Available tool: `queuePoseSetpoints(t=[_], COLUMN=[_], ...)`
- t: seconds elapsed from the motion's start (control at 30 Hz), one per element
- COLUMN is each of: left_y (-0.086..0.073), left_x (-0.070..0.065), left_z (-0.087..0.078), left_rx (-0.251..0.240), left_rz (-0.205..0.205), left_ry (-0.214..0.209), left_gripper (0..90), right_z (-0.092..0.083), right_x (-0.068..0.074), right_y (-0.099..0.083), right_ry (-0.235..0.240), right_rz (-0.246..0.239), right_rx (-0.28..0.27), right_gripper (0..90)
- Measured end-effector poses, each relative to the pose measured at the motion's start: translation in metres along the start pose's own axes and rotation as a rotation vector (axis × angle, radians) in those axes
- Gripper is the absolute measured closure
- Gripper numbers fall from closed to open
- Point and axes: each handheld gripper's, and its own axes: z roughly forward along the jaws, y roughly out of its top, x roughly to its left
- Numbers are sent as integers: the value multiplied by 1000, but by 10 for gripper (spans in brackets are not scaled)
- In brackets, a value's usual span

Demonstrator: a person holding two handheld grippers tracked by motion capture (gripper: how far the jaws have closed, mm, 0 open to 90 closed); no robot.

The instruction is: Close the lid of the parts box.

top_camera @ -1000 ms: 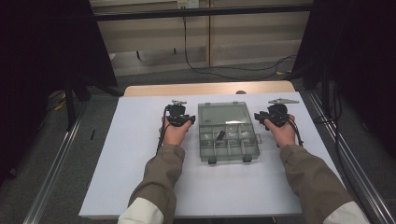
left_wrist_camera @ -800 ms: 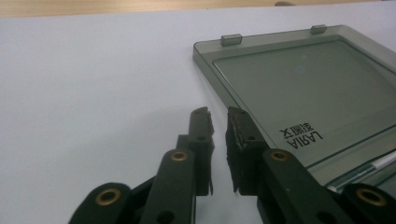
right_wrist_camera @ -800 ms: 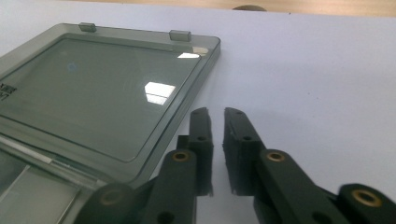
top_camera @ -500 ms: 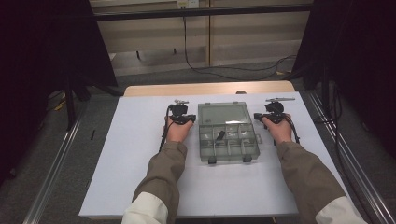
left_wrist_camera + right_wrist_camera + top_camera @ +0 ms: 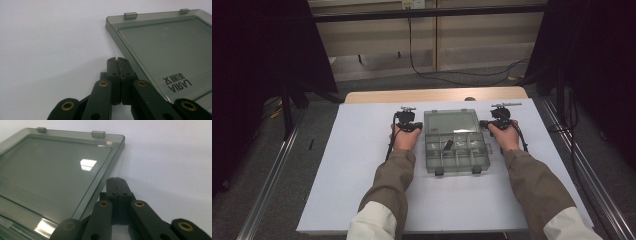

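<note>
Organizer box [image 5: 456, 142] of smoky clear plastic lies open and flat on the white bench [image 5: 352, 165], near its middle. Its lid [image 5: 450, 121] is folded back on the far side of the compartment tray, and two black latches sit on the tray's near edge. A small dark item lies in one compartment of the box; what it is cannot be made out from the high view.

Left tongs [image 5: 406, 125] sit just beside the box's left edge, level with the lid, held in the person's left hand [image 5: 404, 139]. In the left gripper view the tongs [image 5: 117, 59] have just been closing and now stand pressed together with nothing between them, their tips just off the lid's [image 5: 165, 50] side rim.

Right tongs [image 5: 498, 121] sit just beside the box's right edge, also level with the lid, in the right hand [image 5: 508, 139]. In the right gripper view these tongs [image 5: 116, 179] are likewise closed tip to tip on nothing, close beside the lid's [image 5: 55, 172] rim; whether they touch it is hard to say.
</note>
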Motion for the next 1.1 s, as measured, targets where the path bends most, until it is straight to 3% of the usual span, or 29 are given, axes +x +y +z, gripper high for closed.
queuePoseSetpoints(t=[0.1,0.23,0.37,0.6,0.7,0.93,1.1], left_y=[2,5,6,6,6,8,11], left_x=[-2,-4,-2,-1,0,-1,-2], left_z=[2,4,6,8,7,7,9], left_rx=[8,17,14,7,9,23,28], left_rz=[0,0,-50,-83,-92,-82,-65], left_ry=[6,12,0,-7,-11,-1,23], left_gripper=[884,887,889,894,898,900,900], right_z=[4,8,10,10,11,10,11], right_x=[4,1,-2,-2,-4,-2,-1], right_y=[4,4,7,7,5,6,6], right_ry=[-24,-12,4,14,26,18,7], right_rz=[-26,-2,15,34,68,70,29], right_rx=[2,-19,-9,-14,-30,-24,-24], right_gripper=[900,900,900,900,900,900,900])
